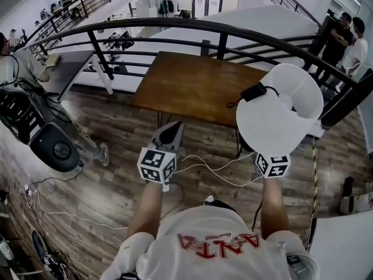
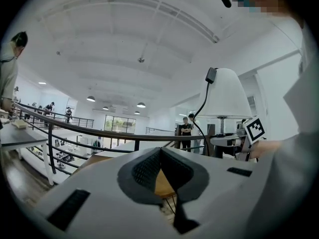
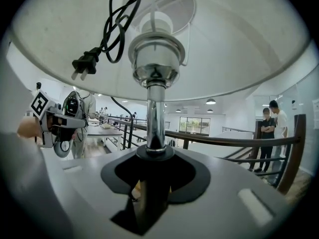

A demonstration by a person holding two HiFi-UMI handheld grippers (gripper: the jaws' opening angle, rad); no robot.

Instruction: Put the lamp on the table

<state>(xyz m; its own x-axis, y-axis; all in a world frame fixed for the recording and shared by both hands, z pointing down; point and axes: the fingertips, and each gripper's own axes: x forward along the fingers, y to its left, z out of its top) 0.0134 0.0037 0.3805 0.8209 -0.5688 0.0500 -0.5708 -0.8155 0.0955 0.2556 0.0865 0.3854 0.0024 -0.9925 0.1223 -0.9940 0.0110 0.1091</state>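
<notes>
Nearest the person, the left claw [image 2: 160,169] is shut and empty. The right claw [image 3: 149,195] is clamped on the dark lower stem of the white-shaded, chrome-stemmed lamp [image 1: 280,112], which is held in the air just short of the brown wooden table [image 1: 192,86]. A tilt or slip could be caused by the top-heavy shade on a single grip. The black power cord [image 3: 83,63], draped loosely, could be snagged on the table's edge or, farther off, on the dark metal railing [image 1: 175,24].

red block letters reading "anta" run across the front of the person's white shirt [image 1: 218,241], seen upside down from the head view (a smaller line of red script beside them is too small to read).
</notes>
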